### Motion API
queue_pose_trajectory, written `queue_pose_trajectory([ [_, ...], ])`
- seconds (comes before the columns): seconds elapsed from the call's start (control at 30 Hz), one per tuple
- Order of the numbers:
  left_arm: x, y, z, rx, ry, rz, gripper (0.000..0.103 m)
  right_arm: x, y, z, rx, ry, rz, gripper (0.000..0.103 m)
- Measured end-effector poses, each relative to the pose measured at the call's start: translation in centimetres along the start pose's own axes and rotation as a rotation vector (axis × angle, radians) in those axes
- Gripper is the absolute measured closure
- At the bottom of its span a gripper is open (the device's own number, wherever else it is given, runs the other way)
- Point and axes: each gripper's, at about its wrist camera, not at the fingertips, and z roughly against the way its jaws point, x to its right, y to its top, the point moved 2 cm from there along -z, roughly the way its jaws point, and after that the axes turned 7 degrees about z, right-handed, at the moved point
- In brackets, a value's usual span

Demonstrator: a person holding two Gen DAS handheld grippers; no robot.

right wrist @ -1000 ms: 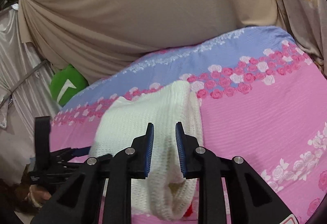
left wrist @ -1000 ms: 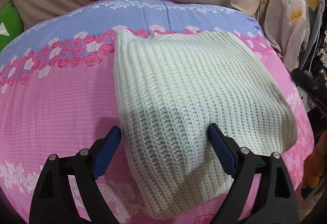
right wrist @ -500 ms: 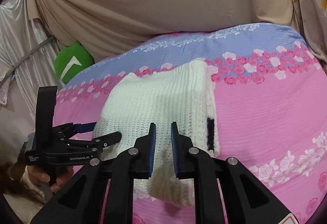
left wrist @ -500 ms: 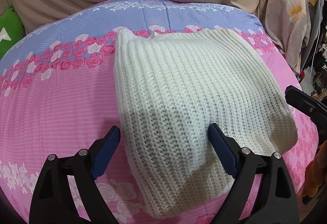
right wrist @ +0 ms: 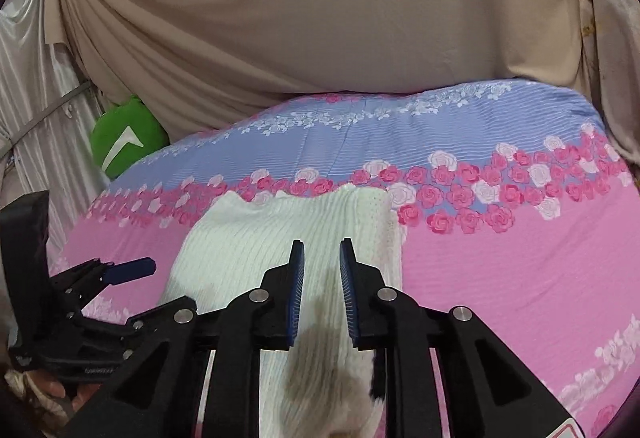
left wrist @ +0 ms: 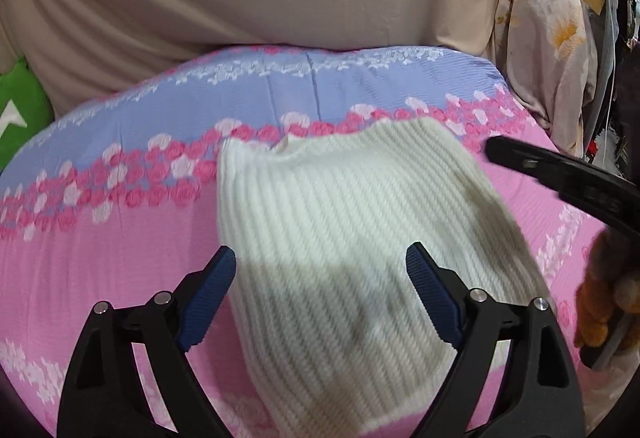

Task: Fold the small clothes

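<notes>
A cream ribbed knit garment (left wrist: 352, 238) lies folded flat on the pink floral bedspread (left wrist: 100, 278). My left gripper (left wrist: 320, 262) is wide open just above its near edge, holding nothing. In the right wrist view the same knit (right wrist: 256, 250) lies below my right gripper (right wrist: 322, 254), whose jaws stand a narrow gap apart with nothing between them. The right gripper's black body (left wrist: 560, 174) shows at the right of the left wrist view. The left gripper (right wrist: 132, 266) shows at the left of the right wrist view.
A beige draped cloth (right wrist: 320, 18) backs the bed. A green cushion (right wrist: 124, 142) sits at the far left corner. A floral fabric (left wrist: 548, 38) hangs at the right. The bedspread has a blue band (right wrist: 400, 130) along its far side.
The right gripper has let go of the knit's right side, which now lies flat, and has moved over the garment with its jaws slightly parted. The left gripper has pulled back a little, still open.
</notes>
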Motion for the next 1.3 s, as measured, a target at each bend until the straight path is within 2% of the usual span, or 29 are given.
queue_pose_trajectory([
  [0.07,0.4,0.4,-1.1,-0.015,0.016,-0.008,0.018,1.2,0.1,-3.6,-0.087,-0.056,0.006,0.071],
  [0.1,0.6,0.4,-1.8,-0.033,0.015,-0.008,0.018,1.4,-0.1,-4.9,-0.115,-0.073,0.015,0.085],
  [0.17,0.7,0.2,-2.6,-0.056,0.021,-0.005,0.018,1.2,0.1,-4.0,-0.064,-0.046,0.005,0.087],
  [0.23,0.9,-0.1,-2.9,-0.050,0.038,-0.018,0.018,0.7,0.5,-1.9,0.018,-0.036,0.013,0.090],
  [0.27,0.9,-0.2,-3.0,-0.048,0.044,-0.022,0.018,0.8,0.6,-1.6,0.033,-0.039,0.007,0.091],
  [0.3,1.0,-0.3,-3.2,-0.048,0.049,-0.024,0.018,1.4,0.5,-2.3,0.008,-0.047,-0.008,0.094],
  [0.37,1.1,-0.4,-3.4,-0.046,0.057,-0.030,0.017,2.7,-0.5,-5.4,-0.098,-0.070,-0.022,0.094],
  [0.43,1.4,-0.5,-3.5,-0.041,0.071,-0.042,0.017,3.4,-1.0,-5.6,-0.088,-0.040,-0.059,0.095],
  [0.5,1.4,-0.6,-3.6,-0.039,0.074,-0.046,0.016,2.9,-0.5,-3.8,-0.060,-0.062,-0.055,0.094],
  [0.53,1.4,-0.5,-3.6,-0.039,0.075,-0.044,0.016,2.4,-0.3,-2.7,-0.035,-0.069,-0.048,0.087],
  [0.6,1.2,-0.5,-3.5,-0.041,0.071,-0.037,0.016,1.3,-0.4,-0.2,0.020,-0.058,-0.035,0.083],
  [0.67,0.9,-0.4,-3.1,-0.043,0.062,-0.023,0.016,0.4,-1.1,1.6,0.042,-0.060,-0.028,0.070],
  [0.7,0.6,-0.4,-2.7,-0.046,0.049,-0.011,0.016,0.2,-1.8,2.3,0.044,-0.073,-0.027,0.055],
  [0.73,0.2,-0.5,-2.3,-0.047,0.033,0.002,0.015,0.3,-2.5,2.8,0.040,-0.086,-0.029,0.046],
  [0.8,-0.8,-0.8,-1.5,-0.050,0.007,0.030,0.011,0.9,-4.4,3.5,0.013,-0.113,-0.061,0.039],
  [0.87,-1.9,-1.3,-0.8,-0.059,-0.034,0.065,0.009,2.0,-6.4,3.4,-0.031,-0.100,-0.136,0.034],
  [0.93,-3.2,-2.1,-0.6,-0.091,-0.070,0.114,0.007,2.8,-8.2,3.0,-0.070,-0.056,-0.189,0.034],
  [1.1,-5.4,-3.8,-2.5,-0.191,-0.153,0.239,0.007,3.8,-10.0,0.7,-0.109,0.127,-0.332,0.032],
  [1.2,-5.6,-3.7,-3.3,-0.225,-0.209,0.303,0.007,3.1,-9.6,-0.5,-0.124,0.122,-0.315,0.027],
  [1.3,-4.6,-3.1,-3.8,-0.218,-0.203,0.278,0.007,2.6,-9.2,-1.5,-0.137,0.121,-0.298,0.025],
])
